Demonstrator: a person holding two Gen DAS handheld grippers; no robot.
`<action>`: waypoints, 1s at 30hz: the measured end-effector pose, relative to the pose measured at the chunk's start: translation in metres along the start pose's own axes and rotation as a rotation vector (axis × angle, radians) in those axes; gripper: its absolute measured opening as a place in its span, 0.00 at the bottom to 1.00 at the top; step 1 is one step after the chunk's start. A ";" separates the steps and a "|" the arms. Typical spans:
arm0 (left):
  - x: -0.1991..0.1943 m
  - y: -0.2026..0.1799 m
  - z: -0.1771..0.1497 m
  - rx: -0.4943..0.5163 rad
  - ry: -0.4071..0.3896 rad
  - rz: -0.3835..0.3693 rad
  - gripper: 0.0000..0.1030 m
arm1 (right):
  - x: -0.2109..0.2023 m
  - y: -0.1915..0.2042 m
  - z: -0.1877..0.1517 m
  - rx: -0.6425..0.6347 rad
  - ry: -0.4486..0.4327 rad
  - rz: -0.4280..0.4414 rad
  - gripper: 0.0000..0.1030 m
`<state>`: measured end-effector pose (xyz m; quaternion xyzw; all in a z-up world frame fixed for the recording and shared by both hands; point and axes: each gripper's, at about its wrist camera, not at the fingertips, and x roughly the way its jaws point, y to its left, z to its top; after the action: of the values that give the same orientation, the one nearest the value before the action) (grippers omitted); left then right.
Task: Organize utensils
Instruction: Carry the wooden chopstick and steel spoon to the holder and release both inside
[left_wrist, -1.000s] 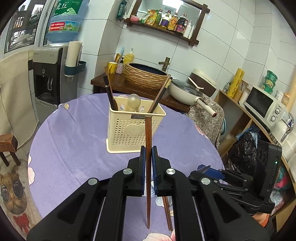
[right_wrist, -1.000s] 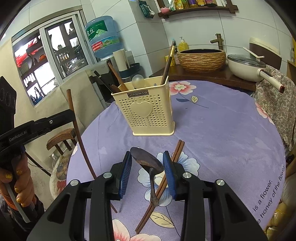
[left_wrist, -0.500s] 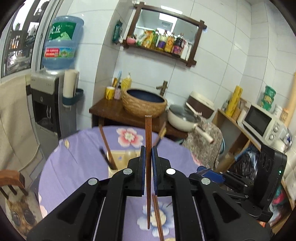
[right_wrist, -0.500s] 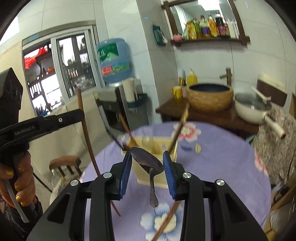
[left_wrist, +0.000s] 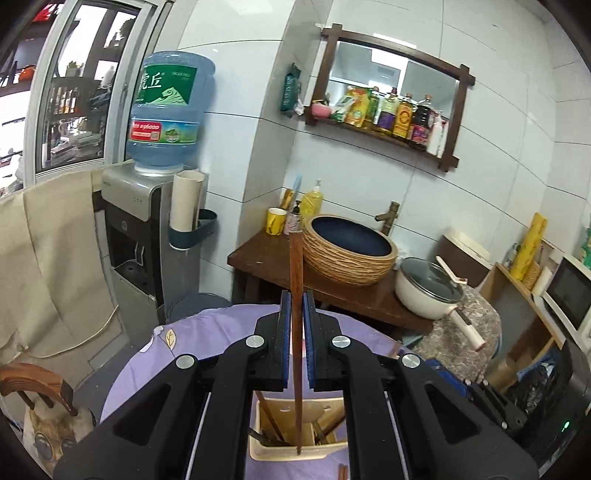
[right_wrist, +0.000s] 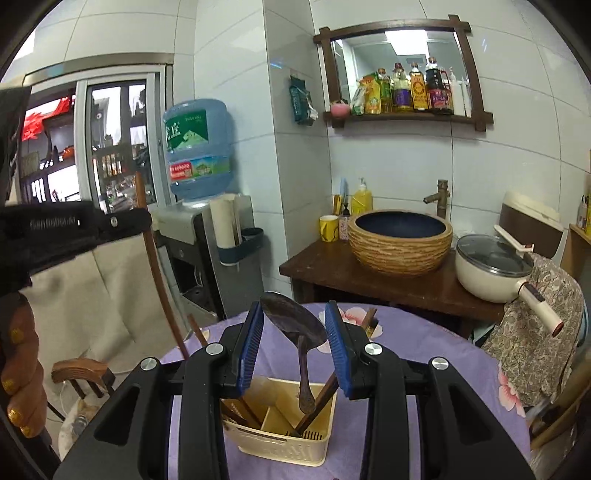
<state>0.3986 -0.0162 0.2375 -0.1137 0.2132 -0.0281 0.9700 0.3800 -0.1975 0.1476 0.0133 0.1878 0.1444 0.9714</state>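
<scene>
My left gripper (left_wrist: 295, 306) is shut on a brown wooden chopstick (left_wrist: 295, 280) held upright; its lower tip hangs over the open top of the cream utensil holder (left_wrist: 288, 452). My right gripper (right_wrist: 294, 325) is shut on a dark metal spoon (right_wrist: 293, 323), bowl up, handle end hanging over the holder (right_wrist: 284, 448). The holder has several chopsticks and a spoon in its compartments. The left gripper with its chopstick (right_wrist: 155, 258) shows at the left of the right wrist view.
The holder stands on a round table with a purple flowered cloth (right_wrist: 424, 343). Behind are a wooden stand with a woven basin (right_wrist: 400, 240), a white pan (right_wrist: 491, 269), a water dispenser (left_wrist: 147, 229) and a wooden chair (right_wrist: 81, 373).
Both grippers rose and moved forward over the holder, carrying the chopstick and the spoon. The views now look down into the holder from above.
</scene>
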 end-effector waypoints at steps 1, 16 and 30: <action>0.004 0.002 -0.001 -0.005 0.000 0.005 0.06 | 0.004 0.001 -0.003 0.005 0.004 -0.005 0.33; -0.006 -0.008 -0.007 0.043 -0.090 0.031 0.06 | 0.026 -0.002 -0.020 0.017 0.037 0.000 0.33; 0.061 -0.002 -0.097 0.104 0.112 0.049 0.06 | 0.049 -0.008 -0.082 0.017 0.163 -0.012 0.33</action>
<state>0.4130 -0.0452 0.1271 -0.0561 0.2682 -0.0216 0.9615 0.3954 -0.1932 0.0533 0.0088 0.2674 0.1377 0.9537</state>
